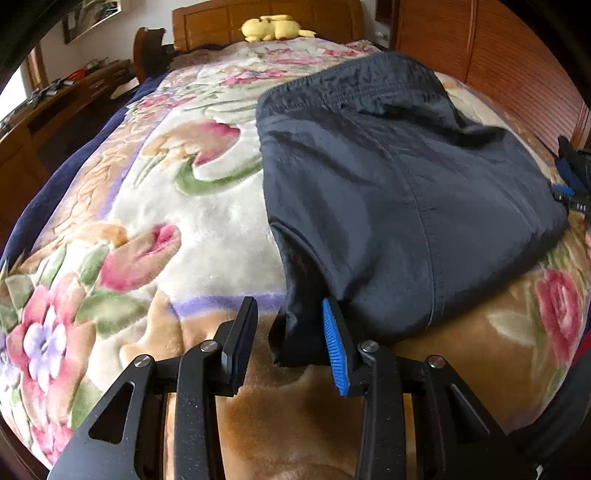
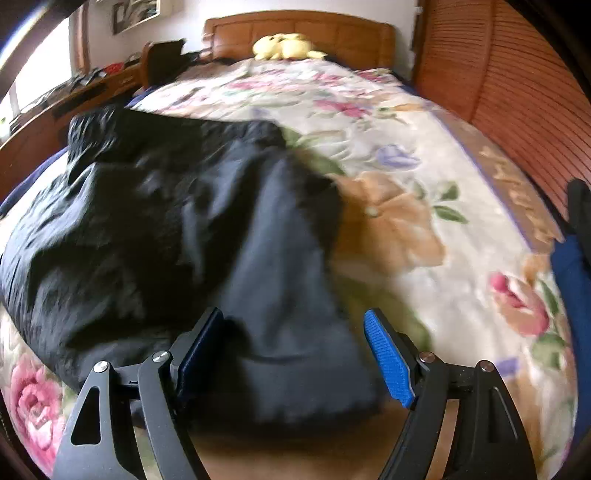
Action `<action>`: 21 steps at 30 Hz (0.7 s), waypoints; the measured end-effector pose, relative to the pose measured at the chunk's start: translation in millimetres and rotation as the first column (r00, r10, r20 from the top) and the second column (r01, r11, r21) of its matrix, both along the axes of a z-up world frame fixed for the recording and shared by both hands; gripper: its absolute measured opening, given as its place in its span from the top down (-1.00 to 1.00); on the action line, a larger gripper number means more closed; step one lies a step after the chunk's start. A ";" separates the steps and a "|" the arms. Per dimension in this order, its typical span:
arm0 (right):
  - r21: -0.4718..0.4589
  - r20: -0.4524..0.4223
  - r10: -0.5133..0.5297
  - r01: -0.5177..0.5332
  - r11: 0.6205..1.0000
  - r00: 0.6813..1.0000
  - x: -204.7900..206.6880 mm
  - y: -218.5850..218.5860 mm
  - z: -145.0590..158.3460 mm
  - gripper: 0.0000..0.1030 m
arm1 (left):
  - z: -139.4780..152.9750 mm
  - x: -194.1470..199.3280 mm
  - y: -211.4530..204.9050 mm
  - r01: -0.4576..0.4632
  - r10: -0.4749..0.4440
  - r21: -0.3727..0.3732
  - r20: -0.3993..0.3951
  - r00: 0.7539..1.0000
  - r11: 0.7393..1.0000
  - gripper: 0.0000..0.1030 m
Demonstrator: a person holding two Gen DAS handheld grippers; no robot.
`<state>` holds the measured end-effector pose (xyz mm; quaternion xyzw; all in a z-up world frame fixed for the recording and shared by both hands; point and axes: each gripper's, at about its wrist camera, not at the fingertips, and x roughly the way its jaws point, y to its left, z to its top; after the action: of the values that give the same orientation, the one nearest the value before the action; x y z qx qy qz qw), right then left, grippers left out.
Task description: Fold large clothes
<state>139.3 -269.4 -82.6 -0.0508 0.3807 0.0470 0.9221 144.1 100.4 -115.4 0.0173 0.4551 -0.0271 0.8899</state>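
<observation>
A pair of dark navy trousers lies folded on the floral blanket, elastic waistband toward the headboard. My left gripper is open at the trousers' near left corner, and a flap of cloth hangs between its fingers without being pinched. In the right wrist view the trousers fill the left and centre. My right gripper is open, its fingers straddling the near folded end just above the cloth. The right gripper also shows at the left wrist view's right edge.
A yellow plush toy lies by the wooden headboard. A slatted wooden wall runs along the bed's right side. A cluttered wooden desk stands left of the bed. Bare blanket lies right of the trousers.
</observation>
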 end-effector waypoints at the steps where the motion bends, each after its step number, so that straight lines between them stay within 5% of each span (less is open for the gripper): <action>1: 0.010 -0.014 -0.003 0.003 1.000 1.000 0.4 -3.7 -1.5 -0.55 | 0.2 -1.5 0.1 0.001 -0.001 -0.005 -0.002 1.000 1.000 0.28; 5: 0.092 -0.100 0.038 -0.029 0.995 0.994 6.2 -11.6 -13.2 -0.55 | -1.6 -0.9 -0.3 0.022 -0.023 -0.044 -0.012 1.000 0.999 0.29; 8: 0.130 -0.125 0.064 -0.047 0.990 0.990 9.3 -10.9 -18.1 -0.54 | -1.9 -0.6 -3.0 0.036 -0.037 -0.051 -0.006 0.999 0.998 0.65; 11: 0.170 -0.138 0.146 -0.122 0.978 0.979 10.3 -5.7 -17.2 0.10 | 6.1 -3.5 -4.4 0.055 -0.054 -0.052 0.019 0.998 0.997 0.84; 13: 0.110 -0.120 0.177 -0.164 0.980 0.977 7.8 1.8 -11.1 0.55 | 16.7 -7.2 -3.9 0.052 -0.050 -0.042 0.050 0.997 0.998 0.86; 21: 0.059 -0.012 0.204 -0.203 0.977 0.979 -24.4 3.9 30.5 0.73 | 61.4 -27.9 -8.2 0.063 -0.050 -0.076 0.171 0.984 0.995 0.88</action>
<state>114.9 -265.5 -52.1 -0.0627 0.3802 0.1524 0.9101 116.2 92.2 -54.0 -0.0038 0.3759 -0.0694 0.9241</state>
